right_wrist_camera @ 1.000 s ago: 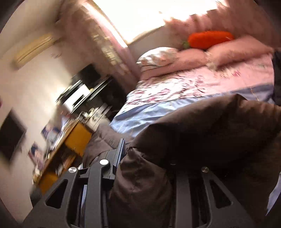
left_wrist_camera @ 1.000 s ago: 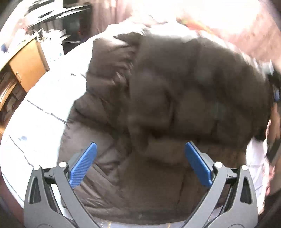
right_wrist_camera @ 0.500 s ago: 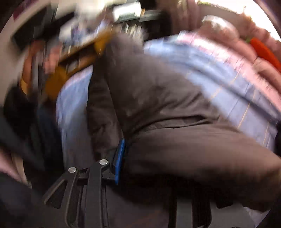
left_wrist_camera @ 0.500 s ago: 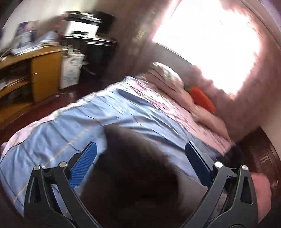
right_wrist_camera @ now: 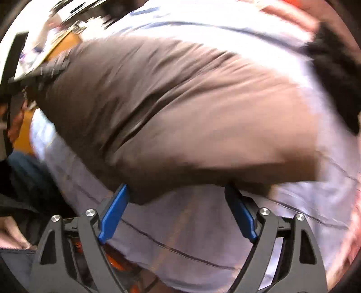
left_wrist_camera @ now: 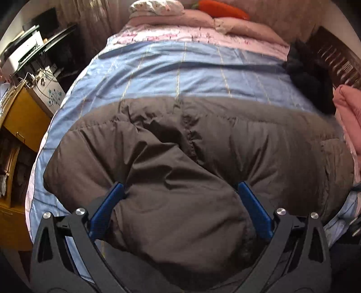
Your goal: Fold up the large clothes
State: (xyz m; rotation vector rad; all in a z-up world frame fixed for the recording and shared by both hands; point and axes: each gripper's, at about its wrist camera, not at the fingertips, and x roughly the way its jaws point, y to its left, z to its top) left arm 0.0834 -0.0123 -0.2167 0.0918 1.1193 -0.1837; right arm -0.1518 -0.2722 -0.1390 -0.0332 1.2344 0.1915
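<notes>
A large brown puffer jacket [left_wrist_camera: 180,144] lies spread across the blue bedspread [left_wrist_camera: 180,67]. My left gripper [left_wrist_camera: 180,191] is open, its blue fingers [left_wrist_camera: 108,207] wide apart on either side of a bulging fold of the jacket's near part. In the blurred right wrist view the jacket [right_wrist_camera: 180,108] lies just beyond my right gripper [right_wrist_camera: 178,191], which is open and empty, fingertips at the jacket's near edge over the bedspread [right_wrist_camera: 191,225].
Pink pillows [left_wrist_camera: 225,24] and an orange carrot plush [left_wrist_camera: 221,9] lie at the bed's head. A black garment [left_wrist_camera: 311,74] and a pink garment [left_wrist_camera: 349,112] lie at the right. A yellow desk [left_wrist_camera: 18,117] and a printer [left_wrist_camera: 20,49] stand left of the bed.
My right gripper has let go of the jacket and opened. The jacket now lies flat on the bed. The left wrist view swung up and back down over the jacket.
</notes>
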